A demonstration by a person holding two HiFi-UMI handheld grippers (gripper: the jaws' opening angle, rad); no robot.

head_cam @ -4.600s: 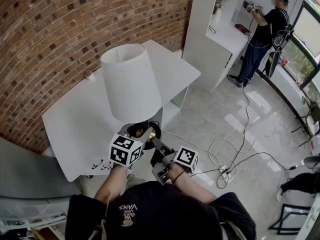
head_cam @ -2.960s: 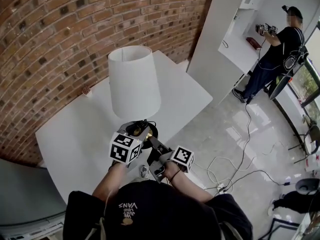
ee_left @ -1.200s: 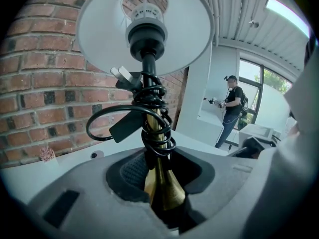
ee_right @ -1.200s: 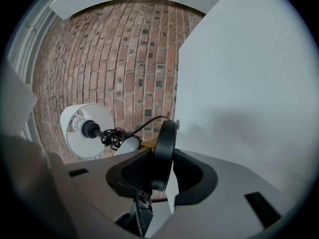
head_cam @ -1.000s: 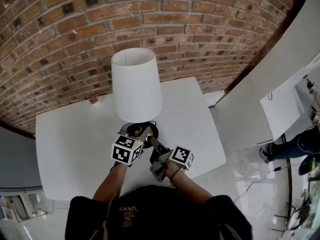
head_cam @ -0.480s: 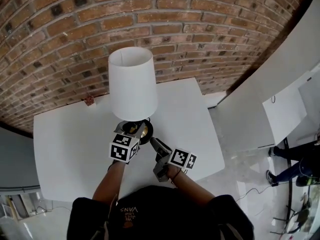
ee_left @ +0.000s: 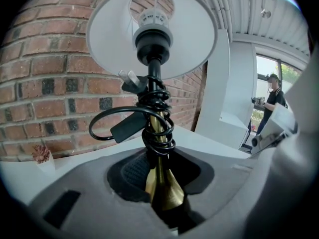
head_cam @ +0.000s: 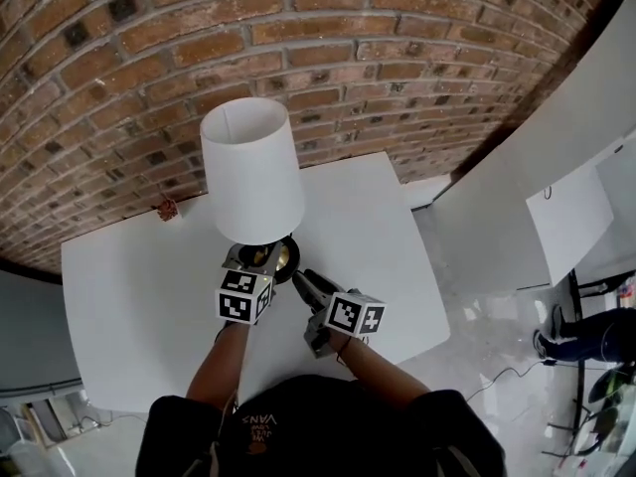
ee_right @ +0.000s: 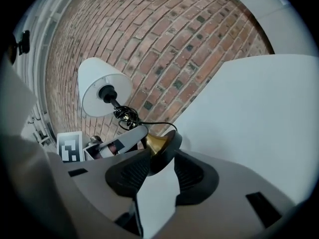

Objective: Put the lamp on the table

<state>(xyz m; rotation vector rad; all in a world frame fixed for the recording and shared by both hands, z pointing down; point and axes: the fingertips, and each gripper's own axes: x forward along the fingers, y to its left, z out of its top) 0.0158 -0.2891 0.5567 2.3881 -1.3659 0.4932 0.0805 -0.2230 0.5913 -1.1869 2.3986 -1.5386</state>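
The table lamp (head_cam: 253, 182), with a white conical shade, brass stem and round black base, is seen upright at frame centre over the white rectangular surface (head_cam: 129, 296), towards the edge nearest the red brick wall (head_cam: 397, 48). A black cord (ee_left: 149, 114) is wound round the stem. Whether the base is set down cannot be told. The left tool (ee_left: 162, 185) is clamped on the flared foot of the stem, its jaws having just been closing. The right tool (ee_right: 160, 157) is closed on the base rim, its jaws likewise having just been closing.
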